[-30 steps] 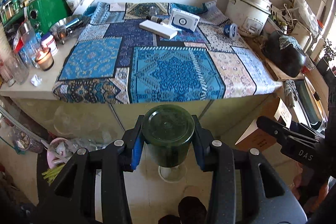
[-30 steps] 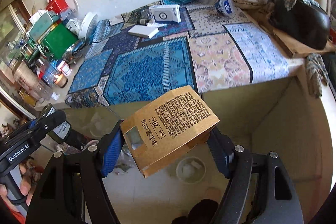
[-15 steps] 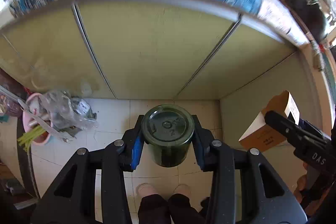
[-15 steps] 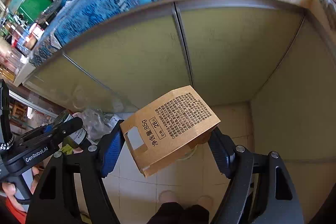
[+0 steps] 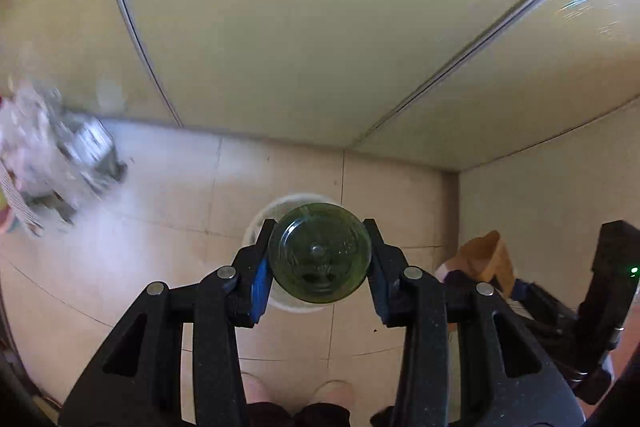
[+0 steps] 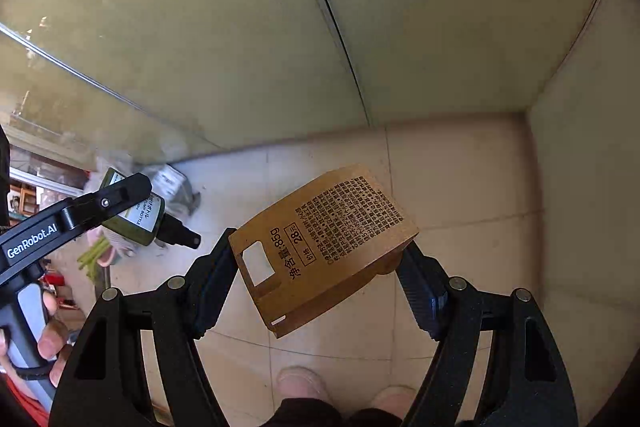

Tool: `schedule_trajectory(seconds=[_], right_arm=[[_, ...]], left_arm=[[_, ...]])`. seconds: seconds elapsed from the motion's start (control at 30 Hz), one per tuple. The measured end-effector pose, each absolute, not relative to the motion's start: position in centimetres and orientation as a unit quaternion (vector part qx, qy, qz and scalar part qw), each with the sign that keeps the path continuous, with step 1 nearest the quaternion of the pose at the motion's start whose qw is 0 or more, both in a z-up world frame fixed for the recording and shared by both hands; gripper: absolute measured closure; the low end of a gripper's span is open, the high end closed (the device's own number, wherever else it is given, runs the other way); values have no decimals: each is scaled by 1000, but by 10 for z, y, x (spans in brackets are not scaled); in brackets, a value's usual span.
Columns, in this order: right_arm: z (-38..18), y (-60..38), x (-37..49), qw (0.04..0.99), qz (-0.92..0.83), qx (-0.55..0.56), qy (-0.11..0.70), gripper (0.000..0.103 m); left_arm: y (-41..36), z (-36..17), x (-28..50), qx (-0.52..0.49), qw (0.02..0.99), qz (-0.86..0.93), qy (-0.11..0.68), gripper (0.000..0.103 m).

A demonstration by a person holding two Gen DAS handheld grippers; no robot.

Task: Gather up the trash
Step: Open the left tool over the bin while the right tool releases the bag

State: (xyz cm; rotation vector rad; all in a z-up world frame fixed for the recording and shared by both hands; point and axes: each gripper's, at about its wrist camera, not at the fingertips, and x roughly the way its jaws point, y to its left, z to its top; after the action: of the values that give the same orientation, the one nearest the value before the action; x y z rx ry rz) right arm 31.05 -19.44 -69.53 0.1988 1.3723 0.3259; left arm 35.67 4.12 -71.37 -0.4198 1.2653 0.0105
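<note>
Your left gripper [image 5: 319, 259] is clamped on a round dark-green glass bottle [image 5: 319, 258], its moulded base facing the camera and a pale round bin [image 5: 260, 227] on the tiled floor directly beyond the jaws; your right gripper [image 6: 320, 263] is closed on a flat brown printed cardboard box [image 6: 324, 247], held tilted between the pads. Since half a second ago, both views have dropped: the patterned cloth edge has gone, leaving glossy cabinet doors [image 5: 320, 27] and floor.
</note>
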Motion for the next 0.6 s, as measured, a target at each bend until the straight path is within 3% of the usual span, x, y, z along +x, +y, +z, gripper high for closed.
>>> schedule_trajectory(seconds=[0.3, 0.6], right_arm=[[-802, -174, 305, 720, 186, 76, 664, 29], [-828, -150, 307, 704, 225, -13, 673, 27]], left_arm=[[52, -853, 360, -257, 732, 2, 631, 62], [45, -888, 355, -221, 721, 3, 657, 62]])
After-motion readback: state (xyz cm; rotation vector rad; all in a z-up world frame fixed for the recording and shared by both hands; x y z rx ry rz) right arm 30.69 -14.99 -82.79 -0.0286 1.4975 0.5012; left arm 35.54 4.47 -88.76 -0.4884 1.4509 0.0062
